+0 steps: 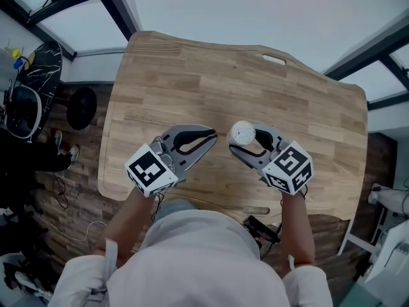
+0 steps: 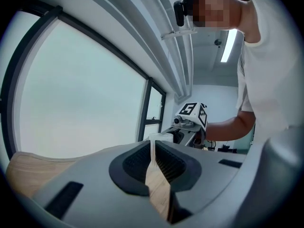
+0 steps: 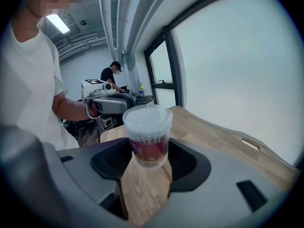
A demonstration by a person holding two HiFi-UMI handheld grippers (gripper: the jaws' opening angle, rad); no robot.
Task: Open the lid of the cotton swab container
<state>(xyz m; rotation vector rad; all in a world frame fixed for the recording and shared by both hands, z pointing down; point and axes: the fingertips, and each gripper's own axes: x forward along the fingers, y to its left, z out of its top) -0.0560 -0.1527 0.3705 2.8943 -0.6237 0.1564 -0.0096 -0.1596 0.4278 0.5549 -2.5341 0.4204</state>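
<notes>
Above the table (image 1: 192, 75), right gripper (image 1: 246, 139) fingers clamp the cotton swab container (image 3: 148, 137); left gripper (image 1: 208, 141) fingers press together.

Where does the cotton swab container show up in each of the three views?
Head view: cotton swab container at centre, in the right tongs.
Left gripper view: container small, centre, just past the left tongs.
Right gripper view: container dead centre, gripped.
Shared landmark: wooden table.

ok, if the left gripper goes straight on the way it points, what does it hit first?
Most likely the cotton swab container, held in the right gripper. The left gripper, jaws shut, points at it in its own view; how far off is hard to judge.
</notes>
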